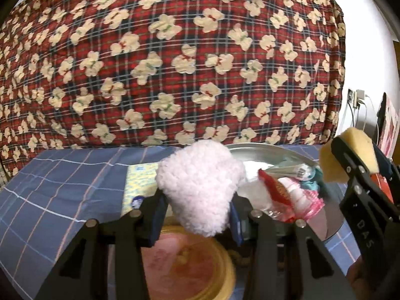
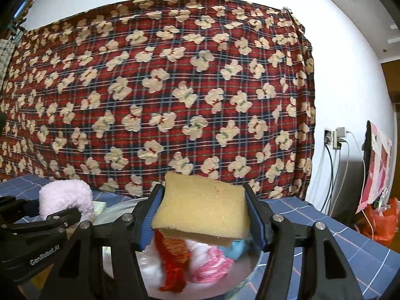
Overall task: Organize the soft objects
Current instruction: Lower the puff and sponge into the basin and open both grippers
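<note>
My left gripper is shut on a fluffy pale pink cloth and holds it above an orange-yellow bowl. My right gripper is shut on a yellow sponge, held above a metal basin. The basin holds several soft items: a red-orange yarn piece, a pink-white fluffy piece and a light blue piece. The right gripper with the sponge also shows at the right of the left wrist view. The pink cloth shows at the left of the right wrist view.
A blue checked cloth covers the table. A red plaid blanket with cream bears hangs close behind. A yellow patterned packet lies left of the basin. Wall sockets with cables and an orange bag are at the right.
</note>
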`<state>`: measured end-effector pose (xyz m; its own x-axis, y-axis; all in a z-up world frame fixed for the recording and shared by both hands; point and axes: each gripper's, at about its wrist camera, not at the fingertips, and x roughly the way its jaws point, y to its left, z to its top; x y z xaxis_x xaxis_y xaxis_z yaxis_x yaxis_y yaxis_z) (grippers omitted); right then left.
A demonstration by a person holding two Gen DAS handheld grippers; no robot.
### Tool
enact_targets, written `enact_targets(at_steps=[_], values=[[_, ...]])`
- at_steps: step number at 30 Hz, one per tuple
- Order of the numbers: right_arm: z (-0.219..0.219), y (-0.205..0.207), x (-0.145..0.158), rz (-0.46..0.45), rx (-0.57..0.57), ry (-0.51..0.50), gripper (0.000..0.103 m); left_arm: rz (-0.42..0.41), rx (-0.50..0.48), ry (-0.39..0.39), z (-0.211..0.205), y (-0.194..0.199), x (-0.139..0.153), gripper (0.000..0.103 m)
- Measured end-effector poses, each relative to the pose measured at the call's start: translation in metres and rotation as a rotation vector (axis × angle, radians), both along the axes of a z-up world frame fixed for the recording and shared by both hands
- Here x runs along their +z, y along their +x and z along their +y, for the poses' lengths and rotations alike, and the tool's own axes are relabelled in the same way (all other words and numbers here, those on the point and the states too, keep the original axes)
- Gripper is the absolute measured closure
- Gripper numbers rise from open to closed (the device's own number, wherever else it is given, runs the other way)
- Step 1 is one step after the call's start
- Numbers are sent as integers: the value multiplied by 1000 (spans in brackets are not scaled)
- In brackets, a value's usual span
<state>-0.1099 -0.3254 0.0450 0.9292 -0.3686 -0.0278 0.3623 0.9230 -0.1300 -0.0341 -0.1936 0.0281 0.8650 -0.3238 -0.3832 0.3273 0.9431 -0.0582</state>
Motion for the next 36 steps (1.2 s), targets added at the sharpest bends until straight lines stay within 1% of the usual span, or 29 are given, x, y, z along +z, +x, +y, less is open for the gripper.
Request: enact_targets(at_steps=[6,19,28,33,36], values=[[-19,2,1,4,-37,5,39,0,-33,0,-21,2,2,60],[-50,14,2,25,-83,11,39,27,-80,-7,-57,14,4,60],[-70,29,5,43,-97,50,39,47,-88,-10,-79,24,2,60],[-80,39,7,47,-114,48,39,58,-86,-5,-86,31,-1,60],[-86,48,6,65,-111,58,39,72,-81,-4,-91,37,-4,60]])
